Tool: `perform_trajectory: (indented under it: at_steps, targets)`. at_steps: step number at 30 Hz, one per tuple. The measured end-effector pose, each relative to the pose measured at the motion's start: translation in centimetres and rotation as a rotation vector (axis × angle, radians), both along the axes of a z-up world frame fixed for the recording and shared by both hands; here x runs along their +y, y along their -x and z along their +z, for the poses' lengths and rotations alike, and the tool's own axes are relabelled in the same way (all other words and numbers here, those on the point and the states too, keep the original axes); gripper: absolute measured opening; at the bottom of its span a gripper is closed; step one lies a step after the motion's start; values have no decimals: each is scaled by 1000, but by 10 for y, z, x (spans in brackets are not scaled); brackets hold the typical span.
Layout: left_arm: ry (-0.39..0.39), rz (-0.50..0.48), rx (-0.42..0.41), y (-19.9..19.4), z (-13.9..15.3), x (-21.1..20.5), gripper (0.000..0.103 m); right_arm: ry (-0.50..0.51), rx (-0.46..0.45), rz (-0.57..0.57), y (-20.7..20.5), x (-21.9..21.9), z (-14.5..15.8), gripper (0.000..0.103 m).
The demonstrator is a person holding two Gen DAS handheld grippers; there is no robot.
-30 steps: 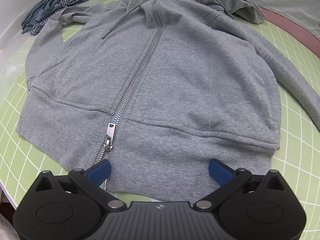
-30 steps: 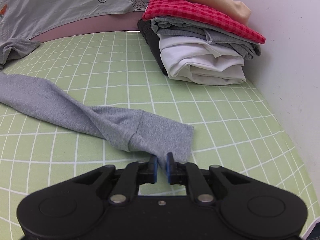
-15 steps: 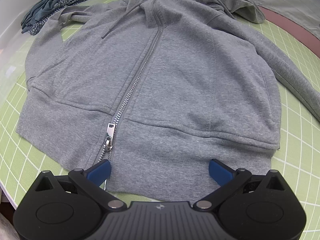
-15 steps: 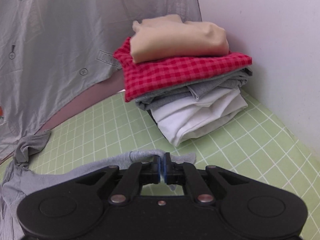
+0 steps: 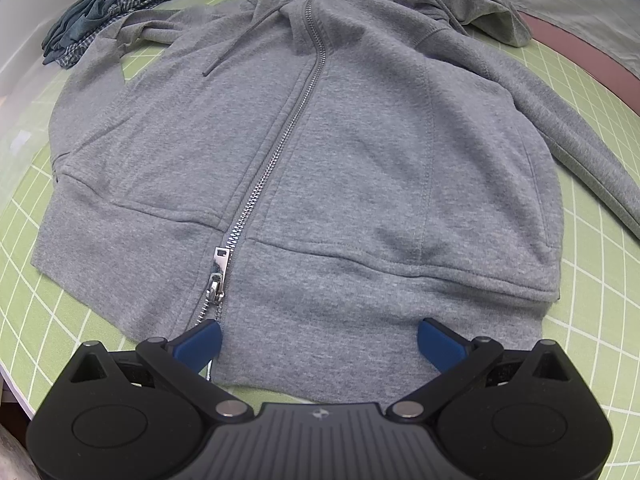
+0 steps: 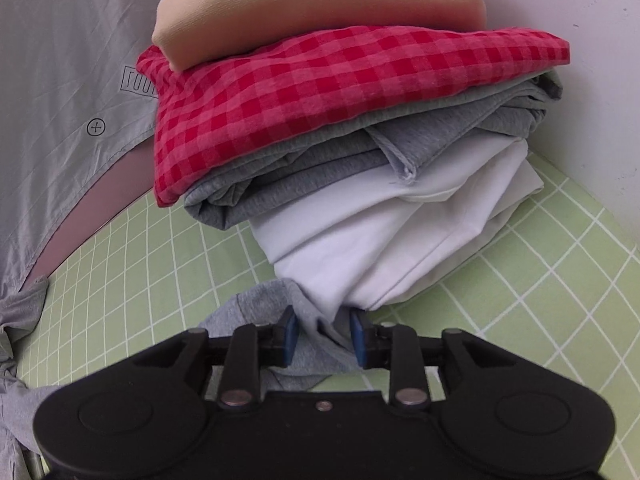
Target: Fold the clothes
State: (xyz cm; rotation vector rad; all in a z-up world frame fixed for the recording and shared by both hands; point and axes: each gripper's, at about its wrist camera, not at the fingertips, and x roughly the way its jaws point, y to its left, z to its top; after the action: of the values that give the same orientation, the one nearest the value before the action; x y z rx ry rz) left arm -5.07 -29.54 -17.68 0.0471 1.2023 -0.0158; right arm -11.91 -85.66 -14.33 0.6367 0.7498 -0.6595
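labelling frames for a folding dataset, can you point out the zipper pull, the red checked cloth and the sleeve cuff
zipper pull [image 5: 216, 287]: left wrist view, on the metal slider low on the hoodie front
red checked cloth [image 6: 304, 100]: right wrist view, middle of its top face
sleeve cuff [image 6: 320, 330]: right wrist view, grey fabric between the opening blue pads

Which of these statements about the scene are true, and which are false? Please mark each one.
1. The hoodie lies front up with its zipper closed most of the way. True.
2. The left gripper is shut on the hem. False: it is open, the hem between its fingers.
3. A beige garment tops the stack. True.
4. The red checked garment is at the bottom. False: it lies second from the top.
5. The right gripper is empty. False: it is opening, with the sleeve between its fingers.
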Motion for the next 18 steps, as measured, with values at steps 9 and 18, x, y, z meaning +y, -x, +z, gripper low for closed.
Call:
perform_trajectory:
  at_steps: [9,18]
  targets:
    - [1,-11,-2,-2,0,-2,103,34,-6,31,6,14,-19,39]
    - [1,-15,-6,-1,0,-1,103,-59,-124,-23,60,21,7,4]
